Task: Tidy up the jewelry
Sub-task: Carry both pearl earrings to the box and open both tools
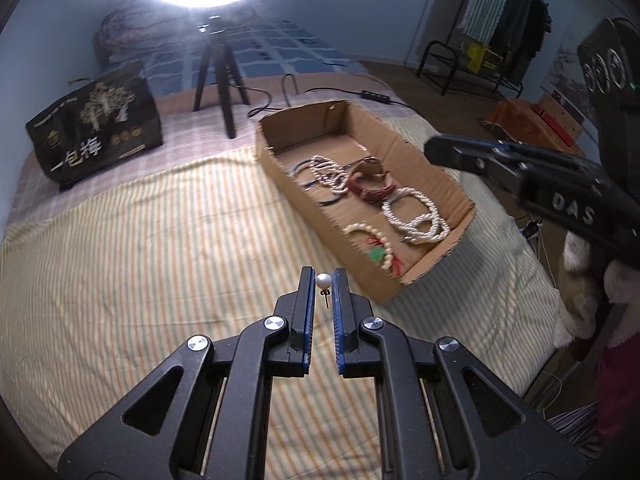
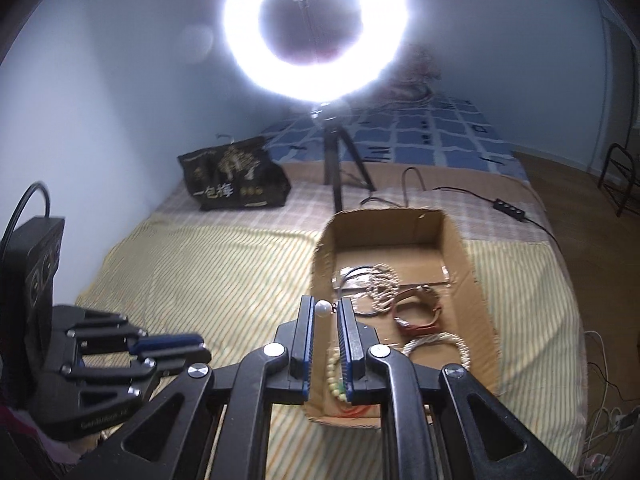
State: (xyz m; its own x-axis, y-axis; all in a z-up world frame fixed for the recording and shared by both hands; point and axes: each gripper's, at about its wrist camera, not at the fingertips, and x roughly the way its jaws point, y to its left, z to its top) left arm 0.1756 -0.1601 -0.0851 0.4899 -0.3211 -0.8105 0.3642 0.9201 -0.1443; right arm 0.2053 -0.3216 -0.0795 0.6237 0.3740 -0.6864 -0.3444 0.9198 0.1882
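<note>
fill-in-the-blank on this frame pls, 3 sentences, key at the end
1. Each gripper, left gripper and right gripper, has a ____ earring at its fingertips.
2. The bracelets and necklaces lie inside an open ____ box.
3. Behind the box, a tripod carries a lit ____ light.

Missing words: pearl; cardboard; ring

Bedsheet [image 1: 160, 240] yellow-striped. Cardboard box [image 1: 400, 136] brown; white pearl bracelets [image 1: 416, 216], reddish-brown strap [image 1: 370, 184] inside. Bag [image 1: 96, 128] black, gold print.
</note>
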